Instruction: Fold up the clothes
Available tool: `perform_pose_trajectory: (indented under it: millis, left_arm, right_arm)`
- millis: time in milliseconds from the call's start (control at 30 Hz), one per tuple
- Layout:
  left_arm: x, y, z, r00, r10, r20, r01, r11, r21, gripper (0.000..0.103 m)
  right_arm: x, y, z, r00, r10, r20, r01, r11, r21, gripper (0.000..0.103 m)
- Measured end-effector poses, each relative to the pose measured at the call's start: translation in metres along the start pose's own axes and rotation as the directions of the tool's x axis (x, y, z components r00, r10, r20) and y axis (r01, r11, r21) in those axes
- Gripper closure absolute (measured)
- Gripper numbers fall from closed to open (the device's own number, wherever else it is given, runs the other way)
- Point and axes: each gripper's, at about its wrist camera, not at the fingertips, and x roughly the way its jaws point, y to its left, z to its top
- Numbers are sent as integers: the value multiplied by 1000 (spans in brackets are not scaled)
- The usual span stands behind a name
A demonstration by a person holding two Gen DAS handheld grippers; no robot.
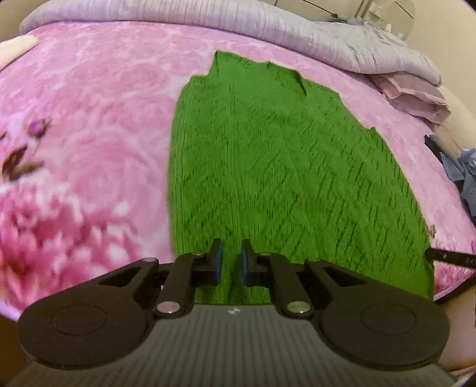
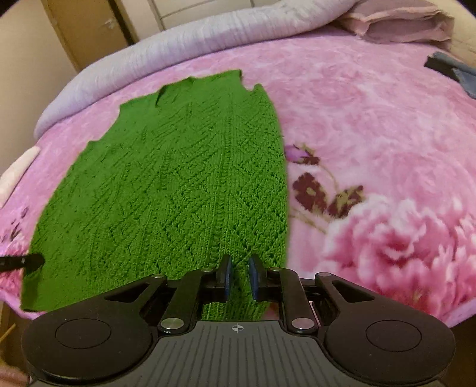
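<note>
A green knitted sweater [image 1: 267, 166] lies flat on the pink floral blanket [image 1: 89, 134], its neckline toward the rumpled lilac duvet [image 1: 267, 26] at the far side. The left gripper [image 1: 231, 262] and the right gripper [image 2: 239, 275] each sit at the near hem, jaws narrowly parted with green knit between them; whether either actually pinches the fabric, I cannot tell.

There was one green knitted sweater [image 1: 267, 166], one pink plush blanket with rose print [image 1: 89, 125], one pale lilac quilted duvet [image 1: 267, 26], one folded mauve cloth [image 1: 413, 92], one grey-blue garment [image 1: 467, 178], and two black two-finger tools [image 1: 232, 265] [image 2: 239, 278].
</note>
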Motion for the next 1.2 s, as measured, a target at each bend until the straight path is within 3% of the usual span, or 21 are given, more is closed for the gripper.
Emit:
perform_pose_trajectory:
  millis: [200,400,567,667,833,967,1200]
  left_arm:
    - [36,-5,67,1000,2,26,-5,996,87,94]
    - [103,6,148,1000,-30,-5,31,989,145,91]
    - [159,32,210,998,-54,-24,57,992,114,79]
    - [196,46,240,996,-70,-48,74,993,95,79]
    - [241,60,277,991,-125,-45,128,990,67,73]
    - [261,62,303,987,-158,-25,159,985,63,73]
    - [285,52,326,980,-197,-15,197,974,113,74]
  right_arm:
    - [11,3,62,997,-7,80,19,988,-150,86]
    - [91,-7,136,1000,26,-7,-27,974,-225,77]
    - [139,-28,198,996,88,-17,-89,962,-260,74]
    - [172,-38,233,991,127,-47,-135,950,-282,74]
    - [225,-47,281,983,159,-92,-180,933,-313,72]
    - [256,-56,312,972,222,-83,-236,942,-241,66]
    - [290,-51,341,959,275,-65,-282,933,-223,64]
